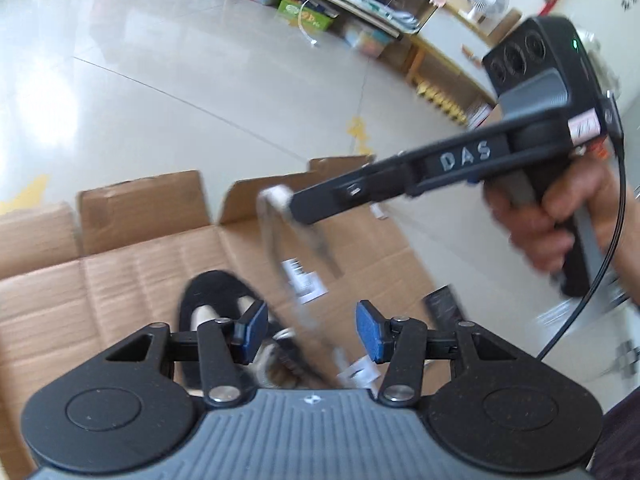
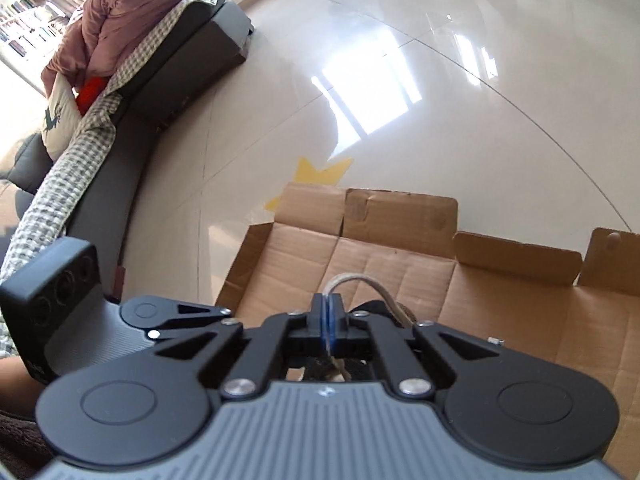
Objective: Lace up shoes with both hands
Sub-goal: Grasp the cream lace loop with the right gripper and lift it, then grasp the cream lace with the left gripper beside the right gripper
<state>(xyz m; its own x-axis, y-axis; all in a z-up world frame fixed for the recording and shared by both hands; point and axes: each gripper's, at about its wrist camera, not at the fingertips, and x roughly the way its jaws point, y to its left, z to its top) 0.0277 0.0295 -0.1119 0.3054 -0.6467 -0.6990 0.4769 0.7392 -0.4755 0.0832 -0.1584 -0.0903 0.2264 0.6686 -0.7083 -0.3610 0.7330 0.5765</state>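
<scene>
Right tongs (image 2: 329, 316) clenched on a loop of pale shoelace (image 2: 360, 282) raised above the black shoe (image 1: 216, 292) lying on flattened cardboard (image 1: 120, 280) on the floor; left tongs (image 1: 312, 330) released, lace strand passing untouched between their blue pads (image 1: 370, 330)

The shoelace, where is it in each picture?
Left wrist view: the shoelace hangs in a blurred loop from the right tongs, centre, down toward the black shoe.
Right wrist view: the shoelace arcs out of the shut right tongs, low centre.
Shared landmark: the flattened cardboard underneath.
</scene>
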